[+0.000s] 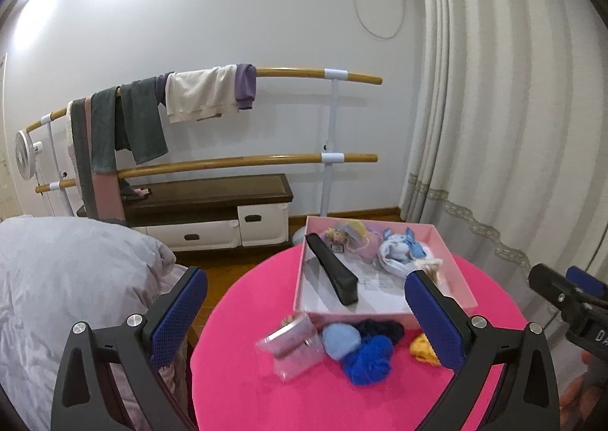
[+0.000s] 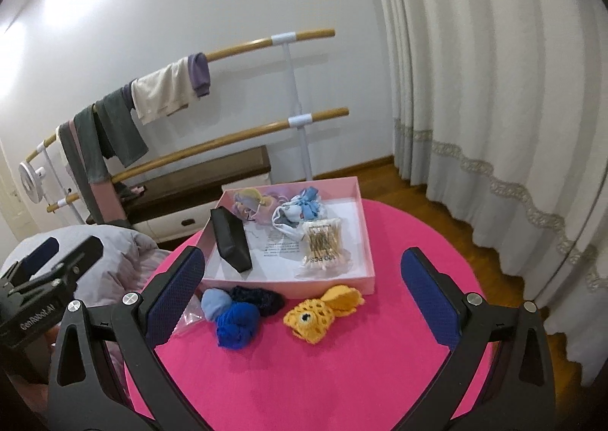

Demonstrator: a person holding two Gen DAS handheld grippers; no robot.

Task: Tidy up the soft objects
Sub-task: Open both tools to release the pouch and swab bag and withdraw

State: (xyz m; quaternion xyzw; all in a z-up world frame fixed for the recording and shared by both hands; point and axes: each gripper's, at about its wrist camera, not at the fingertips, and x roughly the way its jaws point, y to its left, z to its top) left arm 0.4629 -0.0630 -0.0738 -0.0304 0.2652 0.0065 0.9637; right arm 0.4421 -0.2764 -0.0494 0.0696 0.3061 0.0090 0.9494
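On the round pink table (image 2: 304, 374) stands a shallow pink box (image 2: 366, 233) holding a black case (image 2: 231, 241), a cotton-swab pack (image 2: 321, 245), a blue-and-white cloth bundle (image 2: 300, 209) and a pastel pouch (image 2: 250, 201). In front of the box lie a royal-blue knit piece (image 2: 237, 326), a light-blue ball (image 2: 214, 303), a dark navy scrunchie (image 2: 258, 300) and a yellow crochet fish (image 2: 323, 311). My right gripper (image 2: 302, 302) hovers open above them. My left gripper (image 1: 306, 321) is open over a clear pouch (image 1: 290, 345) and the same blue pieces (image 1: 370, 357).
A bed with a grey duvet (image 1: 72, 279) lies left of the table. Behind are a barre rack with hanging clothes (image 1: 197, 93), a low dark-topped cabinet (image 1: 212, 203) and a small fan (image 1: 24, 153). White curtains (image 2: 494, 89) hang at right over wooden floor.
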